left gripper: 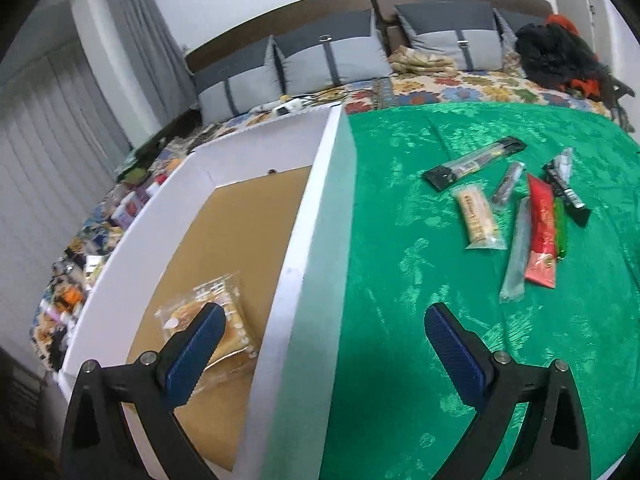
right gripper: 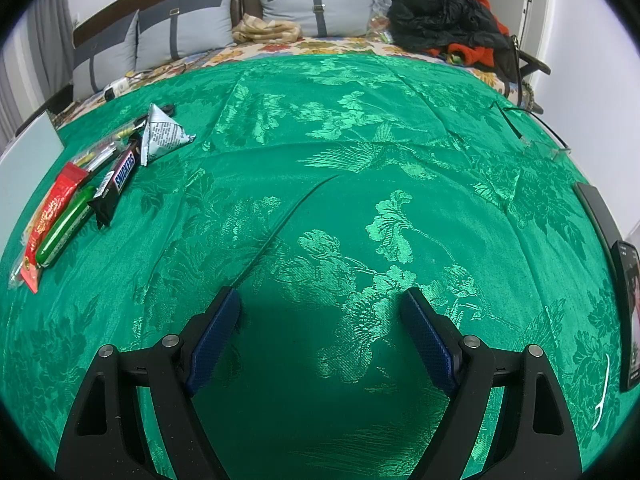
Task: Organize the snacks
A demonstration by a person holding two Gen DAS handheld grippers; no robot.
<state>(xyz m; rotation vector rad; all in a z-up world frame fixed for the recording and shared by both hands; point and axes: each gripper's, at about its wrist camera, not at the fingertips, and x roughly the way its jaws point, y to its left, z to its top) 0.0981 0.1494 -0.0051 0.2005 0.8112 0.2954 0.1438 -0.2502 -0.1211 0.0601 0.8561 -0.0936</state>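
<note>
Here the box wall (left gripper: 320, 216) separates claw (left gripper: 324, 332) from snacks (left gripper: 520, 216).

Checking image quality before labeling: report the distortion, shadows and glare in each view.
Left wrist: strong fisheye bends the white box wall; left gripper shadows the green cloth. Right wrist: cloth bulges like a dome, sheen on woven flowers, dark shadow between the open right gripper fingers.

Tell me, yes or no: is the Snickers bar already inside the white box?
No. In the right wrist view the Snickers bar lies on the green cloth beside the other snack packets, outside the white box.
</note>
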